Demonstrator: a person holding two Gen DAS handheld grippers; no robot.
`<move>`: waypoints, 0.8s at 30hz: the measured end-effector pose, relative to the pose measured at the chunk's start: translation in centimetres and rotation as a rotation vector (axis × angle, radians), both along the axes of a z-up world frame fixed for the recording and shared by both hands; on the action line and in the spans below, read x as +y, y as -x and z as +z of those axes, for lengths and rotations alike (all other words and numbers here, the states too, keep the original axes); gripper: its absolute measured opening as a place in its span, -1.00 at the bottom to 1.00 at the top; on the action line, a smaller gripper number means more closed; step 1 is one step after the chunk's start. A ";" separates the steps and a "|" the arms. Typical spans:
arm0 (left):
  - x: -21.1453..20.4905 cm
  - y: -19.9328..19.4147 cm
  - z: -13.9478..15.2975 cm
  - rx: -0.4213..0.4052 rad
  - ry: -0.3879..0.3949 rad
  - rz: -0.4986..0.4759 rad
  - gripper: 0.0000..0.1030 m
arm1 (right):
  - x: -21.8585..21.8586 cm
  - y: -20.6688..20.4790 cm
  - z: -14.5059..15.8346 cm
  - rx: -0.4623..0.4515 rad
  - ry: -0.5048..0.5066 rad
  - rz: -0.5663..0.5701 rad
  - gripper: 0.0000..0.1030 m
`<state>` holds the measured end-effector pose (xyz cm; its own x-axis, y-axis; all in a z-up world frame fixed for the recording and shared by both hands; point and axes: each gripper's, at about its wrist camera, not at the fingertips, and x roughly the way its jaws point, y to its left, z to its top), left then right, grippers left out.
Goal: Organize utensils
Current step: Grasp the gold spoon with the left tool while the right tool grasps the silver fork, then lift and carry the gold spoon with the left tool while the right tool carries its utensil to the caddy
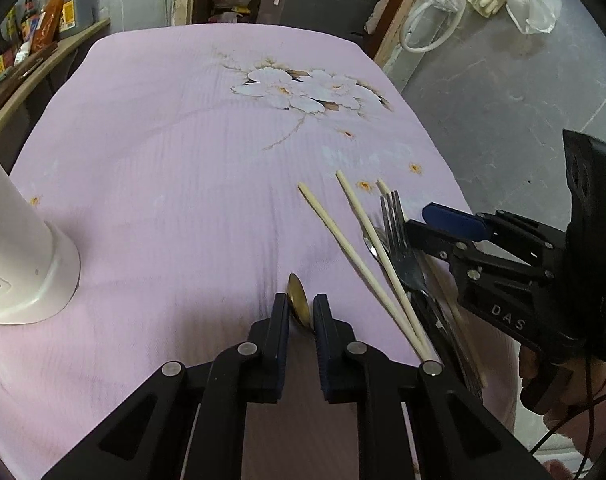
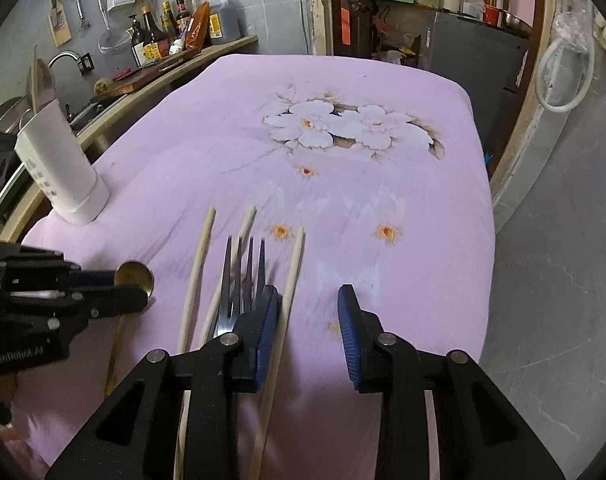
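While the white utensil holder (image 2: 61,168) shows a wooden utensil inside only from the right wrist, we note left gripper (image 1: 301,312) jaws gripping the brass spoon (image 1: 298,306), right gripper (image 2: 309,308) jaws open beside fork (image 2: 243,280).

On my worktop (image 2: 423,208) the utensil holder (image 2: 63,172) stands at the far left, well apart from the rest. My left gripper (image 1: 301,310) sits around the spoon (image 1: 297,300) bowl. Right of the spoon lie three chopsticks (image 2: 195,276) fanned forward, with the fork (image 2: 241,280) lying among them. My right gripper (image 2: 309,308) hangs over the rightmost chopstick, its left finger beside the fork. Behind the holder runs a counter with bottles (image 2: 175,28).
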<state>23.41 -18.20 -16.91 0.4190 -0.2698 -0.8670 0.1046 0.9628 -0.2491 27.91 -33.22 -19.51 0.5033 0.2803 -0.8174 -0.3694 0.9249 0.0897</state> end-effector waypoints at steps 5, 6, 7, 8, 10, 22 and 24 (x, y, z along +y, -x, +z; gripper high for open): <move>0.6 -0.3 0.0 0.011 0.026 0.030 -0.82 | 1.1 -2.0 -0.1 0.044 0.014 -0.010 -0.50; 0.7 -0.4 0.0 0.012 0.031 0.033 -0.82 | 1.3 -2.2 -0.2 0.051 0.018 -0.010 -0.65; 0.7 -0.3 0.0 0.011 0.034 0.036 -0.83 | 1.5 -2.4 -0.2 0.063 0.012 -0.007 -0.79; 0.8 -0.2 0.1 0.008 0.034 0.038 -0.83 | 1.5 -2.4 -0.3 0.073 -0.001 -0.014 -0.92; 0.8 0.0 0.3 -0.006 0.033 0.044 -0.84 | 1.2 -2.2 -0.2 0.080 -0.048 -0.035 -0.92; 2.1 1.5 5.0 -0.173 0.063 0.027 -0.90 | -3.8 2.6 5.7 -0.079 -0.339 -0.172 -0.92; 2.4 2.0 6.0 -0.204 0.059 0.021 -0.91 | -4.2 3.1 6.4 -0.099 -0.353 -0.192 -0.92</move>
<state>21.45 -15.83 -10.90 0.5903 -0.3067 -0.7467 0.1382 0.9498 -0.2808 24.76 -37.38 -13.09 0.6453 0.4282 -0.6327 -0.2155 0.8966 0.3870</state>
